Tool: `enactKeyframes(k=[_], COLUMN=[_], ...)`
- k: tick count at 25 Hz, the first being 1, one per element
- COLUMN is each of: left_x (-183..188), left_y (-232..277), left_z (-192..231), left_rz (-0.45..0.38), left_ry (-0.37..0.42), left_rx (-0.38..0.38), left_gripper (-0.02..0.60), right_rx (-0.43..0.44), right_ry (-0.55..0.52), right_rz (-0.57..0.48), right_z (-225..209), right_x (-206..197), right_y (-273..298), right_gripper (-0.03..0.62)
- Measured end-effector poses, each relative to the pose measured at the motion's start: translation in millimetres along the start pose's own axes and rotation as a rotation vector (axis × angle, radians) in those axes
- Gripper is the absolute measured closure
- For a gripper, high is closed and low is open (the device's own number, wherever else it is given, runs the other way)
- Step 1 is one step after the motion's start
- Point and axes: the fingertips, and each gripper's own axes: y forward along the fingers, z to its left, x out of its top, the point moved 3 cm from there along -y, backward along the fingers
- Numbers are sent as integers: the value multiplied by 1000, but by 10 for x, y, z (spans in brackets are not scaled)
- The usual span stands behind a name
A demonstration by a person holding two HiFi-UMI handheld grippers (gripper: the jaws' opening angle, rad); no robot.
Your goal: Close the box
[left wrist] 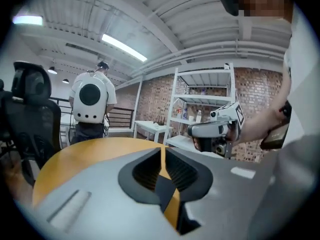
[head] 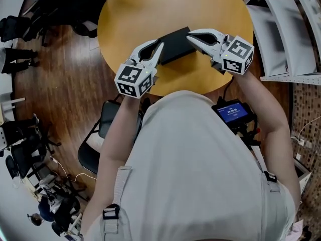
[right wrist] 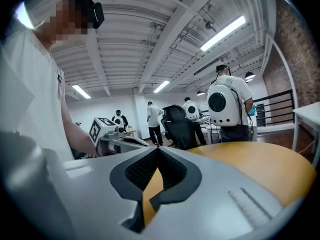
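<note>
A flat black box (head: pixel 175 44) lies in the middle of the round yellow table (head: pixel 130 14), and its top looks level. My left gripper (head: pixel 161 45) points at the box's left end, its tip right at the edge. In the left gripper view the left gripper (left wrist: pixel 161 150) has its tips together, with only yellow tabletop showing through the gap behind them. My right gripper (head: pixel 189 34) rests its tip at the box's right corner. In the right gripper view the right gripper (right wrist: pixel 157 149) is also shut, with nothing between its pads. The box is not clearly visible in either gripper view.
A black chair (head: pixel 93 149) stands under the table's near edge on the wood floor. White shelving (head: pixel 286 34) rises at the right. A device with a blue screen (head: pixel 234 112) hangs at the person's waist. People with white backpacks (right wrist: pixel 225 101) stand beyond the table.
</note>
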Motion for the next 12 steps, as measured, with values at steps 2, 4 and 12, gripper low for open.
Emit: enactKeyframes(k=[2, 4, 12], left_x=[39, 96, 153], left_y=[-18, -32, 6], left_z=[1, 10, 54], left_rz=[-23, -44, -49], left_ry=[9, -3, -15], left_rx=[12, 9, 22], left_gripper=[581, 581, 581], right_rx=[-7, -15, -25], right_ry=[-4, -7, -43], right_rz=[4, 3, 17], right_z=[-3, -7, 1], right_x=[-25, -37, -67], right_y=[-10, -21, -57], right_gripper=[594, 594, 594])
